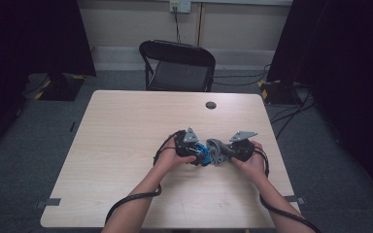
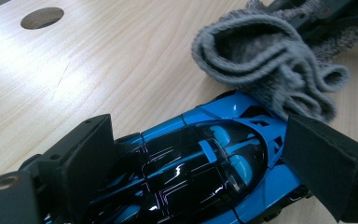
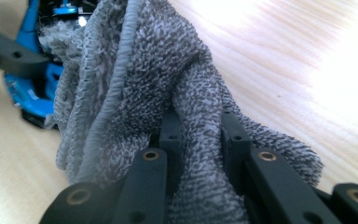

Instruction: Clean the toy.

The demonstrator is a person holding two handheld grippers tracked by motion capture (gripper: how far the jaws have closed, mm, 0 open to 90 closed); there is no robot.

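A blue and black toy car [image 2: 205, 158] lies lengthwise between the pads of my left gripper [image 2: 200, 128], which presses on its two sides. From above, the left gripper [image 1: 196, 153] and car [image 1: 203, 155] sit near the table's middle front. My right gripper [image 3: 200, 121] is shut on a bunched grey towel cloth [image 3: 135, 70]. The cloth [image 2: 261, 60] hangs against the car's far end and touches its blue body [image 3: 25, 93]. In the high view the right gripper [image 1: 227, 154] faces the left one, with the cloth [image 1: 216, 150] between them.
The light wooden table [image 1: 126, 126] has a round cable hole [image 1: 211, 105] toward its far edge. A black folding chair [image 1: 177, 65] stands behind the table. Cables trail over the table's front edge and lie on the floor at right.
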